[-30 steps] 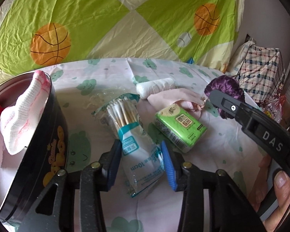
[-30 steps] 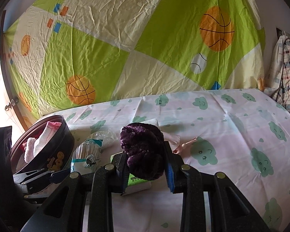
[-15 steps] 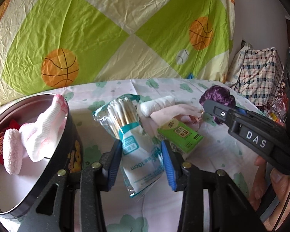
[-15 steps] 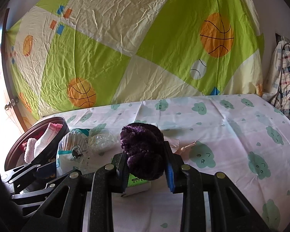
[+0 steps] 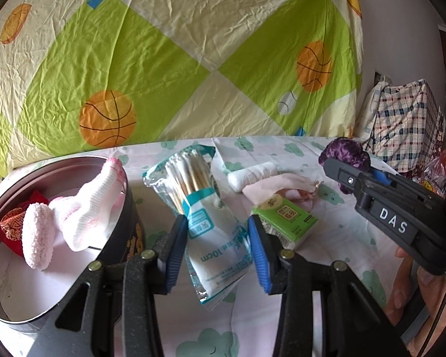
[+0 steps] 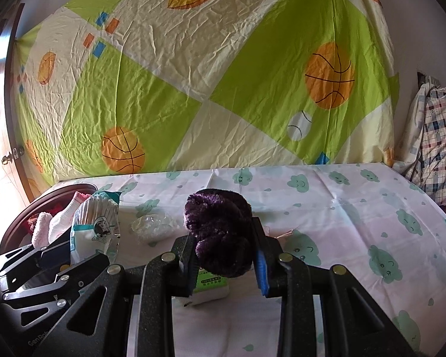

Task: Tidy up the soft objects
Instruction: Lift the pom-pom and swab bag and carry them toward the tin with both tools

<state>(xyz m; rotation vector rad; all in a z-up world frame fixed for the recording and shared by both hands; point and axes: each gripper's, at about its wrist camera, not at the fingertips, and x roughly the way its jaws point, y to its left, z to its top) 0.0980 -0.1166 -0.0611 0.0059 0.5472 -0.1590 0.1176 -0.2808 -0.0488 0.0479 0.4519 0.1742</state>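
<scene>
Right now the left gripper (image 5: 215, 242) squeezes a clear pack of cotton swabs (image 5: 199, 205) between its blue pads, grabbing the low, flat end so the swab tips stick up and away. The pack looks lifted a little off the bed, likely so it can swing over to the round tin (image 5: 130, 208) on the left. That tin already has a pink sock (image 5: 86, 205) draped over its rim, a fluffy pink sock (image 5: 37, 235) and a red pouch (image 5: 10, 223) inside, so it seems to be the home for the soft things. This gripper tilts down toward the bed.

The right gripper (image 6: 224, 251) is clamped on a fuzzy purple scrunchie (image 6: 220, 232), held up in the air, probably waiting its turn. It also tips down a bit, and a hand (image 5: 419, 291) holds its handle at the near right.

Farther out on the cloud-print sheet (image 6: 356, 208) lie a green tissue pack (image 5: 285, 217), a white rolled cloth (image 5: 252, 174) and a pale pink cloth (image 5: 276, 187), not yet packed.
</scene>
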